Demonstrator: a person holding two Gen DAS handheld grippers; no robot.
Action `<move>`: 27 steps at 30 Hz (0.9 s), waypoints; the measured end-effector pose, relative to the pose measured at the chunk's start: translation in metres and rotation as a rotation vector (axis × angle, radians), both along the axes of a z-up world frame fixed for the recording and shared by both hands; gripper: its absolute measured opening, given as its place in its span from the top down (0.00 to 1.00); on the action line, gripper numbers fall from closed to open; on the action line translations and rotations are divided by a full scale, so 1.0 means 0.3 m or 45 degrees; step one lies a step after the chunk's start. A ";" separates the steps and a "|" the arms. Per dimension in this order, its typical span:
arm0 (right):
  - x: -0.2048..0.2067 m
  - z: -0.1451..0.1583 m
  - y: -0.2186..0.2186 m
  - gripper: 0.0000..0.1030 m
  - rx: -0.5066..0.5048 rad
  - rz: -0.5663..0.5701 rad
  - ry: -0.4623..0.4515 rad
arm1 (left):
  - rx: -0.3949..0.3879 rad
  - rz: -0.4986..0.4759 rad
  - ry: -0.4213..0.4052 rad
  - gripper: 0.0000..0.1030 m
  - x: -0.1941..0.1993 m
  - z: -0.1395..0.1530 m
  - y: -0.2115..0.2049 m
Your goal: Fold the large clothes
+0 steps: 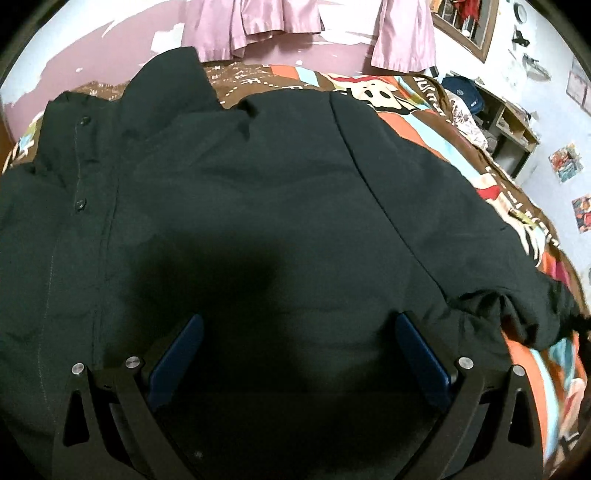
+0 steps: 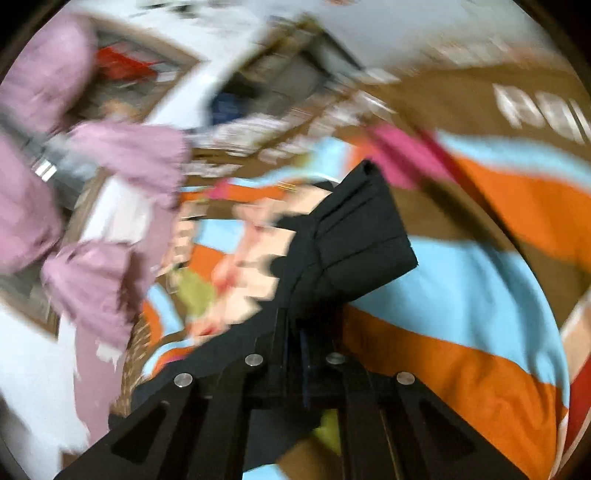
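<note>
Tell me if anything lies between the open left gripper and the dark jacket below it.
Nothing visible does. The left gripper hangs with jaws wide apart directly over the jacket, which lies spread on the patterned bedspread; only its own shadow falls between.

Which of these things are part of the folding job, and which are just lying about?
Part of the job:
- jacket, spread on the bed
- sleeve, pinched in the shut right claw
- left claw, open over the jacket

Just lying about:
- bedspread
- curtains
- shelf
- wall pictures
</note>
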State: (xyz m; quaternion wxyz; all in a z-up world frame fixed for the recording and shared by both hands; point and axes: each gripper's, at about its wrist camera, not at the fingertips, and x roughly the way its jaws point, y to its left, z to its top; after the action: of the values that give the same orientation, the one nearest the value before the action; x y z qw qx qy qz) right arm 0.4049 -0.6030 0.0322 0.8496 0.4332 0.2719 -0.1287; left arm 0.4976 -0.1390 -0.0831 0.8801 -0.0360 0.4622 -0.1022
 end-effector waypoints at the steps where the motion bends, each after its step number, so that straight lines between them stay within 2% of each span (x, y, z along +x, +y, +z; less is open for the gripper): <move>1: 0.020 0.059 0.055 0.95 -0.077 0.060 -0.043 | -0.009 0.002 0.002 0.01 -0.002 0.015 0.015; 5: 0.061 0.227 0.307 0.95 -0.366 0.293 -0.169 | 0.025 0.025 -0.037 0.01 -0.071 0.120 0.073; 7: 0.087 0.282 0.471 0.95 -0.500 0.465 -0.221 | 0.041 0.030 -0.067 0.01 -0.113 0.176 0.117; 9: 0.094 0.309 0.603 0.95 -0.570 0.601 -0.260 | 0.025 0.055 -0.094 0.01 -0.152 0.229 0.173; 12: 0.076 0.328 0.808 0.95 -0.652 0.822 -0.310 | -0.077 0.086 -0.128 0.01 -0.221 0.304 0.296; 14: 0.054 0.323 0.932 0.95 -0.709 0.962 -0.317 | -0.255 0.072 -0.153 0.01 -0.266 0.343 0.406; 17: 0.032 0.282 1.096 0.95 -0.790 1.142 -0.287 | -0.468 0.097 -0.161 0.01 -0.323 0.372 0.552; 20: 0.006 0.194 1.202 0.95 -0.860 1.287 -0.220 | -0.616 0.117 -0.159 0.01 -0.359 0.380 0.658; 24: -0.005 0.015 1.289 0.94 -0.905 1.430 -0.037 | -0.743 0.083 -0.108 0.01 -0.369 0.354 0.734; 26: -0.003 -0.067 1.292 0.92 -0.921 1.472 0.058 | -0.786 0.065 -0.069 0.01 -0.359 0.316 0.736; 27: -0.008 -0.094 1.281 0.91 -0.929 1.480 0.066 | -0.804 0.059 -0.046 0.01 -0.347 0.295 0.732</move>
State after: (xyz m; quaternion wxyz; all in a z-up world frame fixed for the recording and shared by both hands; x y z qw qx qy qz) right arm 0.4024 -0.2187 0.0041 0.8655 -0.1003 0.4196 0.2546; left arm 0.3935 0.0806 0.0054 0.8356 -0.3161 0.3909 -0.2213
